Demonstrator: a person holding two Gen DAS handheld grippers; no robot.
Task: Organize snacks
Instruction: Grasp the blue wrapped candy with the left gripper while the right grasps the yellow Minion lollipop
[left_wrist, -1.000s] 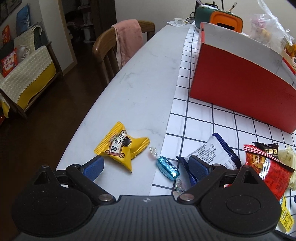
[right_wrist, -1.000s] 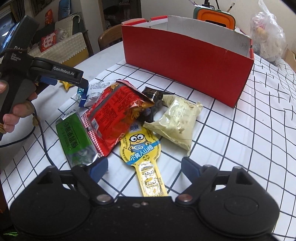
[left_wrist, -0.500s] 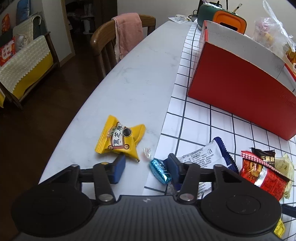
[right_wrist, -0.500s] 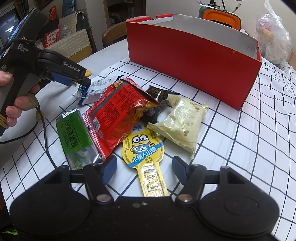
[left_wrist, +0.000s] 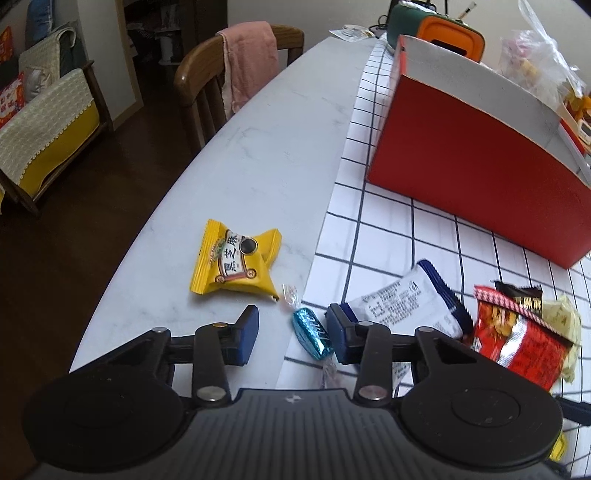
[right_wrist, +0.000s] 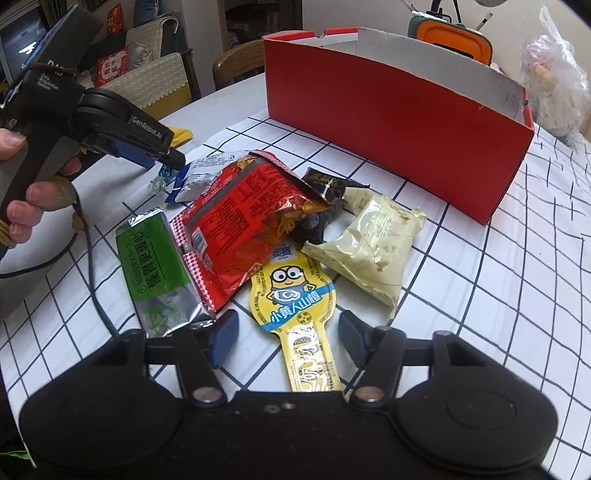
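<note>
My left gripper (left_wrist: 291, 334) is open low over the table, its jaws on either side of a blue foil candy (left_wrist: 309, 332), the right jaw close to it. A yellow snack packet (left_wrist: 236, 260) lies just ahead, a white-and-blue packet (left_wrist: 402, 301) to the right. My right gripper (right_wrist: 286, 336) is open, its jaws astride the handle of a yellow Minion lollipop packet (right_wrist: 295, 295). A red chip bag (right_wrist: 240, 218), a green bar (right_wrist: 155, 258), a beige packet (right_wrist: 373, 243) and a black packet (right_wrist: 325, 184) lie ahead. The red box (right_wrist: 388, 110) stands behind, open-topped.
The left table edge (left_wrist: 147, 221) runs close beside the yellow packet, with a wooden chair (left_wrist: 236, 66) beyond. An orange-and-green container (left_wrist: 436, 26) and a clear plastic bag (right_wrist: 557, 77) stand behind the box. The left gripper's body (right_wrist: 74, 122) and cable lie left of the snacks.
My left gripper has narrowed from wide open and closed in around the blue candy. My right gripper has also narrowed and come closer over the lollipop packet's handle.
</note>
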